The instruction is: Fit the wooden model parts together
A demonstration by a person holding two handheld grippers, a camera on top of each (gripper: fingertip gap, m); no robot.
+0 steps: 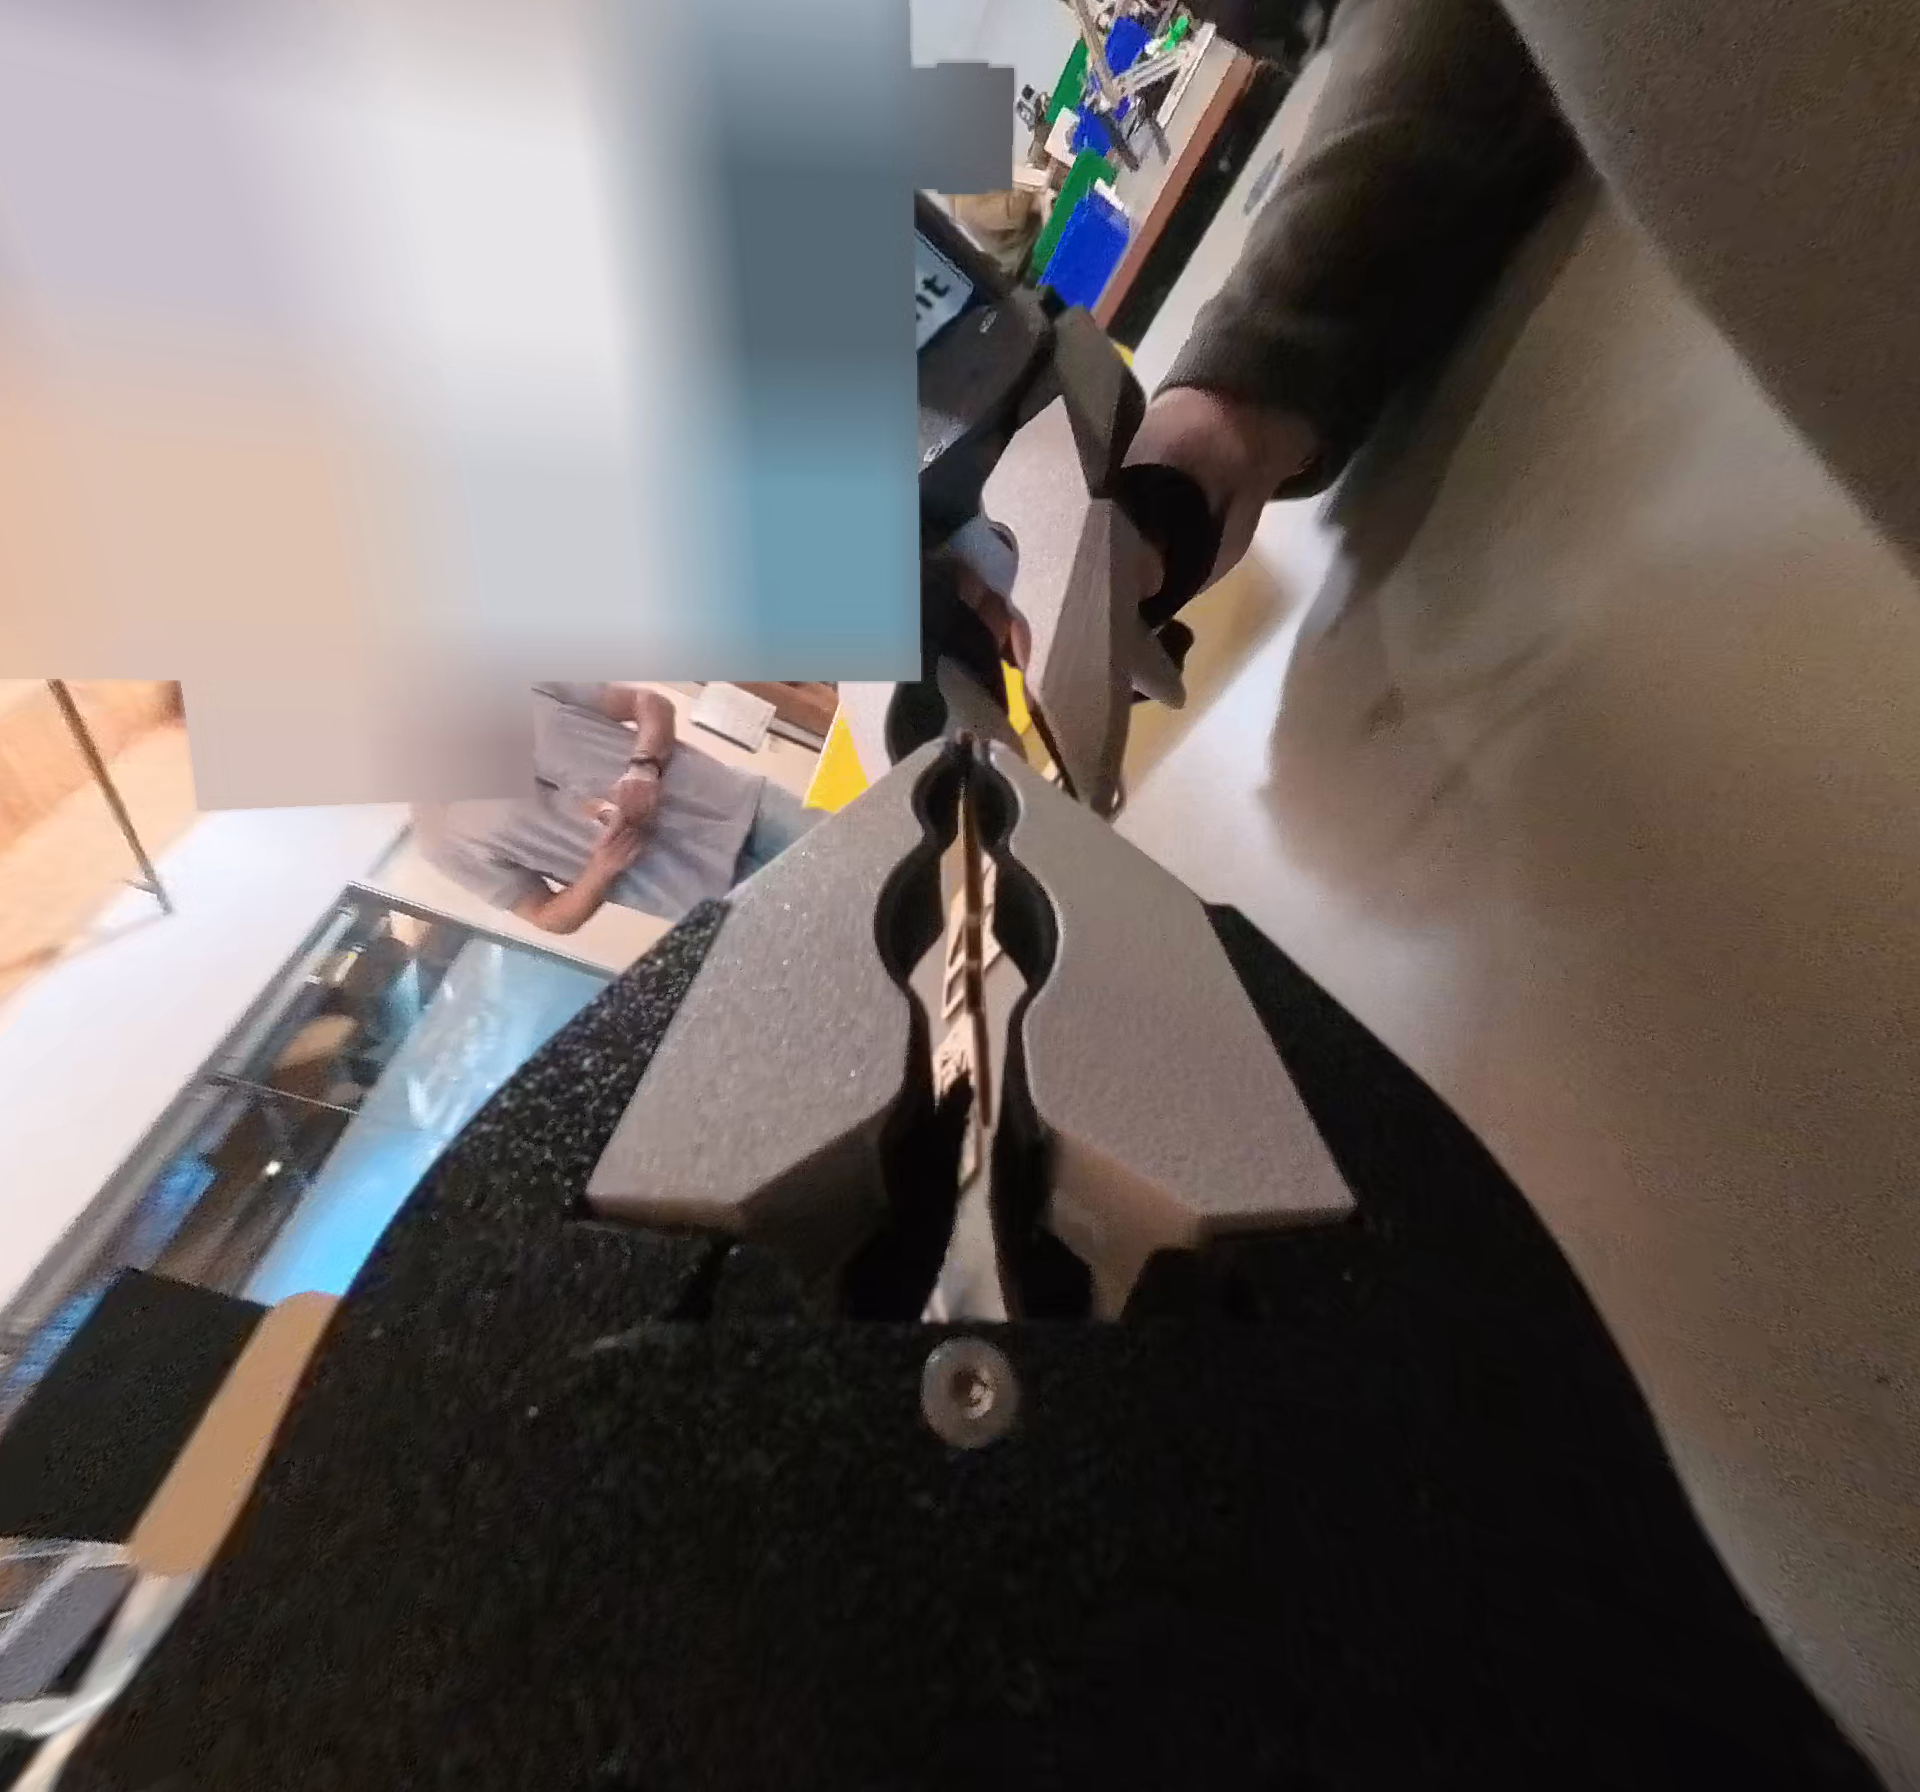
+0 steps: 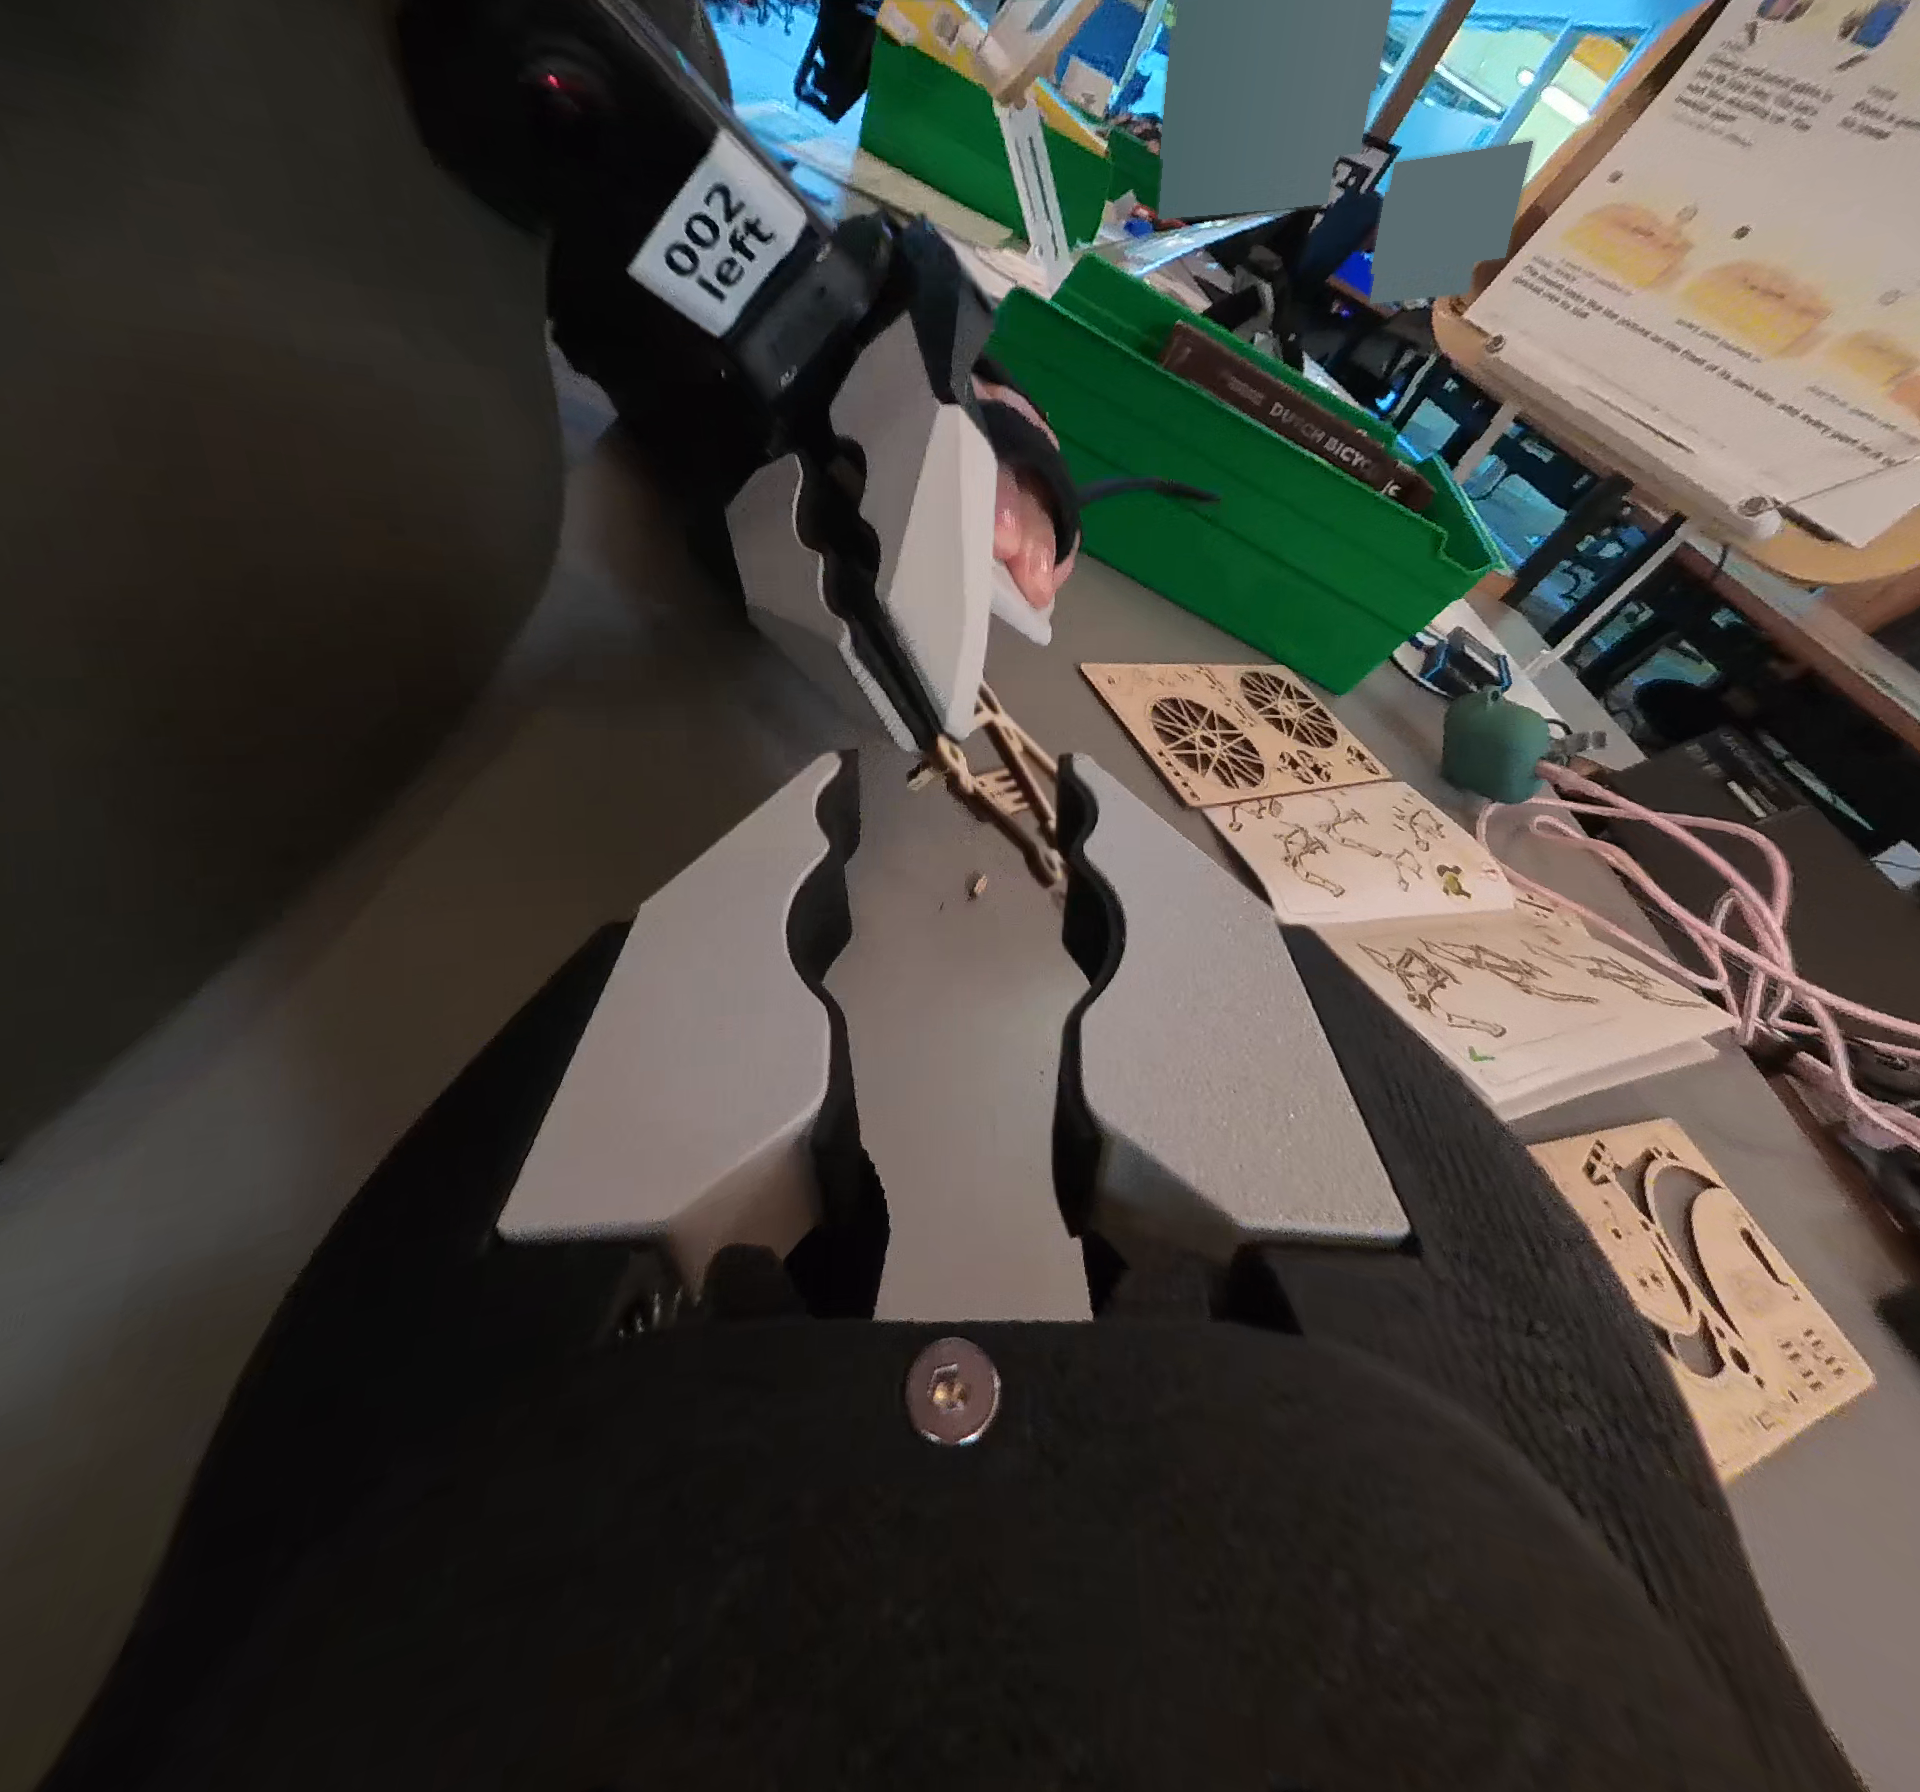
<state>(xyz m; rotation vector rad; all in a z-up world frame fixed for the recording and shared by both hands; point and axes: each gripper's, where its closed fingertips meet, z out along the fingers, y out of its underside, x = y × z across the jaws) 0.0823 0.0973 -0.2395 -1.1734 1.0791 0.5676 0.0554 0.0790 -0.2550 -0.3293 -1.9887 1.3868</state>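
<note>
**Edge-on in one clamp, slanting across the other's gap**

Nearest in the right wrist view: right gripper (image 2: pixel 961 776) spread wide, bare grey table (image 2: pixel 935 1067) visible between the wavy black pads (image 2: pixel 1091 869), nothing pressed by either. Just past the tips, wooden frame piece (image 2: pixel 1003 792), thin, pale and laser-cut, hanging above the table. Long axis slanting from upper left, where clamped, down to the lower right; lower end running behind the right-hand fingertip, contact there impossible to tell. Short toothed tab pointing sideways off the middle of the piece. Small wooden crumb (image 2: pixel 977 883) lying loose on the table under it.

Above and to the left, left gripper (image 2: pixel 940 729) closed down on the upper end of that piece, fingers angled downward. Same grasp from the left wrist view: left gripper (image 1: pixel 968 750) shut, piece (image 1: pixel 975 921) seen edge-on as a thin dark line running straight down the slit between the pads, long axis pointing away along the fingers.

Farther right on the table: wooden sheet (image 2: pixel 1236 729) with two spoked wheels, open instruction booklet (image 2: pixel 1455 932), another partly emptied sheet (image 2: pixel 1704 1295). Beyond, green bin (image 2: pixel 1247 516), pink cables (image 2: pixel 1714 911).
</note>
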